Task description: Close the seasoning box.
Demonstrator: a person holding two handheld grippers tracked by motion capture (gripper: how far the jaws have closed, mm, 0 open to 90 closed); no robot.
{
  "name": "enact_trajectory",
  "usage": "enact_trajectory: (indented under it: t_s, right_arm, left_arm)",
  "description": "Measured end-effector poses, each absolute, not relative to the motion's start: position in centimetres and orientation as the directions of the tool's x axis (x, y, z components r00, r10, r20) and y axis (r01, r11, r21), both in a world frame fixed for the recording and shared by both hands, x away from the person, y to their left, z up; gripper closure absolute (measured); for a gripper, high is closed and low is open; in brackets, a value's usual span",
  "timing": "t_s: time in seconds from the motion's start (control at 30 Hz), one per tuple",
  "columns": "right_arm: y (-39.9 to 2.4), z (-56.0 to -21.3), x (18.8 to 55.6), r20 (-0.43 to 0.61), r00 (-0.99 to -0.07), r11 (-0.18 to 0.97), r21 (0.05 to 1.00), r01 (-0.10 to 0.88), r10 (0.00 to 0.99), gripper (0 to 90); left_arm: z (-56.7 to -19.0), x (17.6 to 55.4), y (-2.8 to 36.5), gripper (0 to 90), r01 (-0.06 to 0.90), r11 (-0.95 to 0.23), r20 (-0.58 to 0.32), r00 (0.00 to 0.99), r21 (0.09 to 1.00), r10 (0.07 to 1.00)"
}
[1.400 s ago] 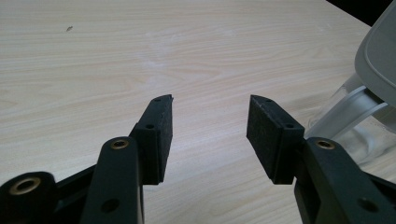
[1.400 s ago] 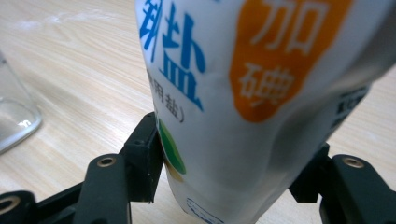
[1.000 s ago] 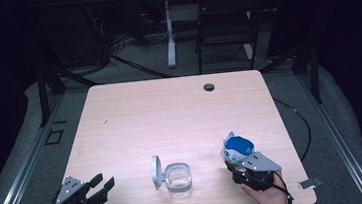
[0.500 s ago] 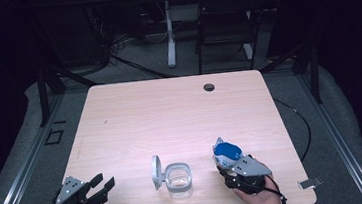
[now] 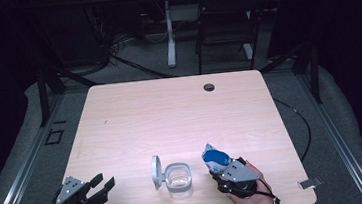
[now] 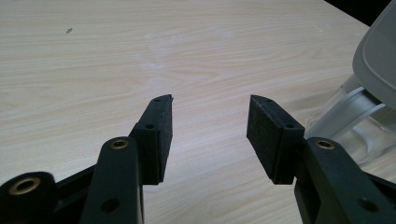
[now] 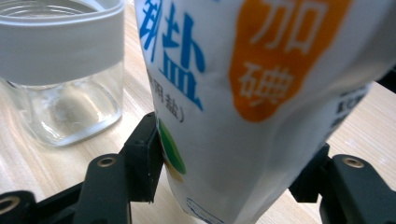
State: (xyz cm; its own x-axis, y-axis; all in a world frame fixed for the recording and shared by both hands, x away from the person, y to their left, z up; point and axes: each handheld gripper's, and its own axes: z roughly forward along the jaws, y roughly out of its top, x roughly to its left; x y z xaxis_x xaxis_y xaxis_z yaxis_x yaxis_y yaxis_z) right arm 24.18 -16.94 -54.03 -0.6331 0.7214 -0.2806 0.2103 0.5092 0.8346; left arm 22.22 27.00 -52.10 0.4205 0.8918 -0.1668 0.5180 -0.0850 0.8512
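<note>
salt bag (image 7: 243, 93) clamped between right tool (image 5: 224, 170) pads, just beside open jar (image 5: 179, 177); left tool (image 5: 97, 188) wide, empty.

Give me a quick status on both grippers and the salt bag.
Left gripper open, empty. Right gripper shut on salt bag, beside the clear jar, whose lid is flipped open. Nothing between bag and jar.

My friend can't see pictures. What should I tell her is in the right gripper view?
A white salt bag with blue and orange Chinese writing is squeezed between the black jaws of the right hand-held gripper, very close to the camera. Beside it, at the left, an open clear jar with a grey rim stands on the pale wooden table.
</note>
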Motion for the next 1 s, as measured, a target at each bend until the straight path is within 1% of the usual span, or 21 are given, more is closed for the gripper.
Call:
enact_trajectory:
  t_s: [0.53, 0.67, 1.0]
  right_arm:
    - [-15.5, -54.0, 23.7, -0.361, -0.646, 0.580, 0.799, 0.157, 0.673, 39.4]
    - [-14.9, -53.9, 23.4, -0.414, -0.647, 0.627, 0.769, 0.128, 0.640, 39.5]
    - [-14.1, -53.9, 23.1, -0.509, -0.629, 0.697, 0.713, 0.075, 0.588, 39.4]
  left_arm:
    - [-52.1, 22.2, 27.0, 50.9, 0.518, -0.085, -0.168, 0.421, 0.851, 0.891]
    - [-52.1, 22.2, 27.1, 50.9, 0.520, -0.085, -0.167, 0.420, 0.850, 0.892]
    - [-52.0, 22.2, 27.2, 50.9, 0.520, -0.080, -0.171, 0.416, 0.850, 0.893]
